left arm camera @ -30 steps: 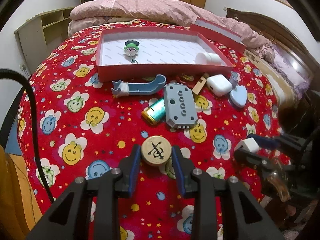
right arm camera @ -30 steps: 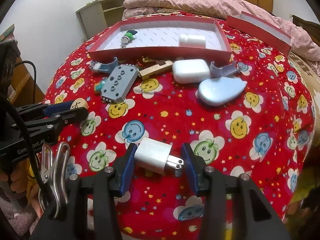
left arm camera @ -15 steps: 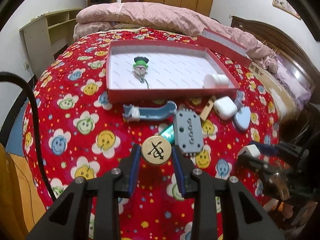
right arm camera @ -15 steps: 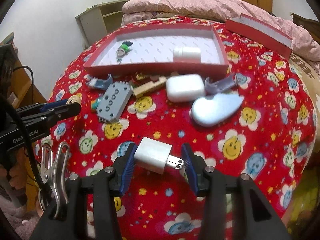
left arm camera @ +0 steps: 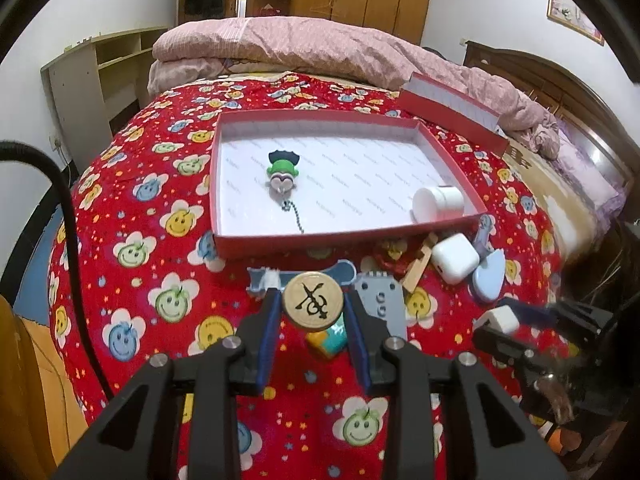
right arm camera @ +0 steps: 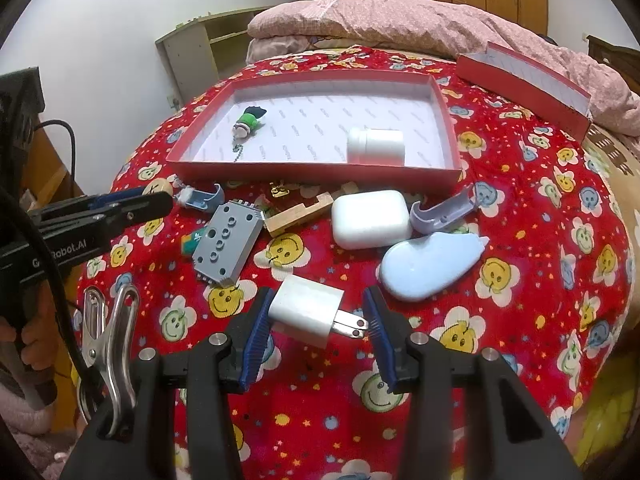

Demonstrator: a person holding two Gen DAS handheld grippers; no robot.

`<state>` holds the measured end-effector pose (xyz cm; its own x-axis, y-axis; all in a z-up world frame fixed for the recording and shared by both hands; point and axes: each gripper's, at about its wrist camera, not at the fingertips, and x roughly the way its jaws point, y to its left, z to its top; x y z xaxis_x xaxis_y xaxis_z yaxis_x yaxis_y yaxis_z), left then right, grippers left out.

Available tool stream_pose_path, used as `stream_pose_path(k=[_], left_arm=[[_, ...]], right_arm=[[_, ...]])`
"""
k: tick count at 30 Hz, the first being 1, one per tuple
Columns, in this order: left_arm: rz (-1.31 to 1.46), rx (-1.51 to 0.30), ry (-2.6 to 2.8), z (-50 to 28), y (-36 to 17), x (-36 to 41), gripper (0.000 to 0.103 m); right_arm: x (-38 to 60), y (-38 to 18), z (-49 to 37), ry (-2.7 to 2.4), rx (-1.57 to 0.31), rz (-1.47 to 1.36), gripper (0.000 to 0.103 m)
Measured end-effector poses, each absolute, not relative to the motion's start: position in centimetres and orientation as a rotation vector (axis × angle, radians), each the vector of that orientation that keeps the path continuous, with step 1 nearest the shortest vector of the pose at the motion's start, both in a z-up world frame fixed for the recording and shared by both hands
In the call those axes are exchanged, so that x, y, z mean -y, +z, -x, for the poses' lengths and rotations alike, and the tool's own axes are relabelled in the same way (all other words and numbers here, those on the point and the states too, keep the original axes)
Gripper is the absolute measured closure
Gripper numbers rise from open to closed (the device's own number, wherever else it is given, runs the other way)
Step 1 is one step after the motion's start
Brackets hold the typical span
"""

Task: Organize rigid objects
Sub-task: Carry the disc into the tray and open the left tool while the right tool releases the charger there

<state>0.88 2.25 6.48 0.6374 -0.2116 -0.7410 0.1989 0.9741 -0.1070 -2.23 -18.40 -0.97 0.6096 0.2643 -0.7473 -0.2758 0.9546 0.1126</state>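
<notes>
My left gripper [left arm camera: 313,312] is shut on a round wooden chess piece [left arm camera: 313,300] and holds it above the bed, short of the red box [left arm camera: 320,244]. My right gripper [right arm camera: 318,320] is shut on a white plug adapter [right arm camera: 306,310], prongs to the right, also held above the bed. The red box [right arm camera: 312,170] holds a green figure keychain [left arm camera: 282,172] and a white jar [left arm camera: 438,202]. In front of the box lie a grey block [right arm camera: 228,242], a white earbud case [right arm camera: 370,218], a light-blue tape dispenser [right arm camera: 428,264], a wooden piece [right arm camera: 304,214] and blue clips [right arm camera: 202,198].
The bed has a red smiley-flower cover [left arm camera: 160,240]. The box lid [left arm camera: 452,108] stands at the back right. A pink quilt [left arm camera: 320,48] lies at the head of the bed. A shelf unit [left arm camera: 92,76] stands at the left. A teal battery [left arm camera: 330,342] lies under my left gripper.
Both grippers have risen and moved forward toward the box with their objects still held. The box now sits closer and lower in both views.
</notes>
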Motion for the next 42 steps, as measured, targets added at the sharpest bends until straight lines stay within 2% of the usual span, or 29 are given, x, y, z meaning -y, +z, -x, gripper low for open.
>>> stream_pose_path(k=[19,32,42], left_arm=[[0.028,-0.85,-0.232,-5.9,8.2,-1.2,0.07],[0.012,-0.82,-0.225,-11.0,9.9,-1.1,0.07],[0.018,-0.842,-0.247,-15.5,9.1,0.2,0.07]], right_arm=[[20.0,1.6,-1.5,0.317,-0.843,-0.01,0.056],[19.9,5.0,-6.3,0.296,-0.781,0.035,0.056],[20.0,6.7,-11.3,0.262,-0.744,0.043,0.056]])
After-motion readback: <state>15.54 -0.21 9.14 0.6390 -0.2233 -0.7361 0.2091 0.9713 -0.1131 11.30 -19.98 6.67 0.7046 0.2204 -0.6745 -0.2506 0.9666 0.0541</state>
